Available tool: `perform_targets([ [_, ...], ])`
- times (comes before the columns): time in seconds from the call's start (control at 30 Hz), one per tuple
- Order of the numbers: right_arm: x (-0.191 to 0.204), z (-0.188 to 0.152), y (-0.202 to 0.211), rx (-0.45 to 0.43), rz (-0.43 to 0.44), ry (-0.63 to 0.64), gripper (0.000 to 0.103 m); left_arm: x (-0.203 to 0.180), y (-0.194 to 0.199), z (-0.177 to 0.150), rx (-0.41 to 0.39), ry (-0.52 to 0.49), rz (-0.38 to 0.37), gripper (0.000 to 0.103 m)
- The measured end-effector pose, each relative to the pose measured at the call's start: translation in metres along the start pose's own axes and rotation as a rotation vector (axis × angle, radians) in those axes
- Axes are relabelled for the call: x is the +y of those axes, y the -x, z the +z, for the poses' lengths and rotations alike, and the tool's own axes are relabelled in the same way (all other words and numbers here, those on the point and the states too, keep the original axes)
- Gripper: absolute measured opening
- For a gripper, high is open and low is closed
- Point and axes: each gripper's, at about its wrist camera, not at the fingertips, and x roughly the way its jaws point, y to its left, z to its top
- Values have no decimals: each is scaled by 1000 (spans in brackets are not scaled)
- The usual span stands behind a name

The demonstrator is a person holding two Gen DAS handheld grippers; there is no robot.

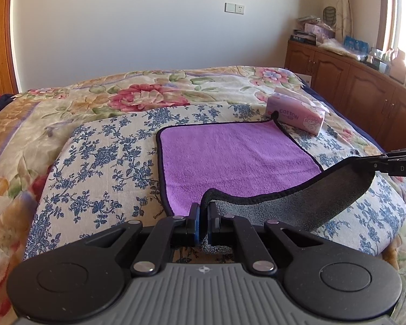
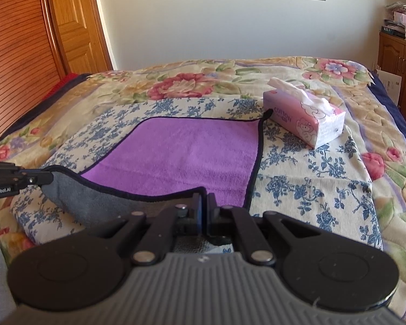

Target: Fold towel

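Bedroom setting: a bed covered by a large-flowered quilt (image 1: 138,94), with a blue-floral cloth (image 1: 94,168) spread over its near part. At far left of the right wrist view stands a wooden door (image 2: 75,24); the wall behind carries a switch and socket plate (image 1: 234,8); a brown cabinet (image 1: 346,81) with clutter on top runs along the right side.

Left portion: the left gripper (image 1: 203,212) has its fingers pressed together on the near left corner of the towel (image 1: 230,157), the black-bound hem rising between the blue pads. In the right wrist view the same tool enters from the left edge, clamped on the lifted corner.

Centre: the towel lies on the blue-floral cloth, purple face up, far edge flat, with a small black loop at its far right corner. Its near edge is raised off the cloth and turned back, exposing the grey underside (image 1: 297,192), which sags in a shallow curve between the two held corners.

Right portion: the right gripper (image 2: 204,205) likewise has its fingers closed tight on the near right corner of the towel. Beyond the far right corner, just beside the loop, rests a pink tissue pack (image 2: 305,119) marked "COTTON", white tissue protruding from its top.
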Motion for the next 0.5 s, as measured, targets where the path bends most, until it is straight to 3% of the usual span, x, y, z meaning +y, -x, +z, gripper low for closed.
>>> perform_targets([
  [0.5,-4,9,-9,-24,4,11,4,6,-13,10,-8,6,1,6],
])
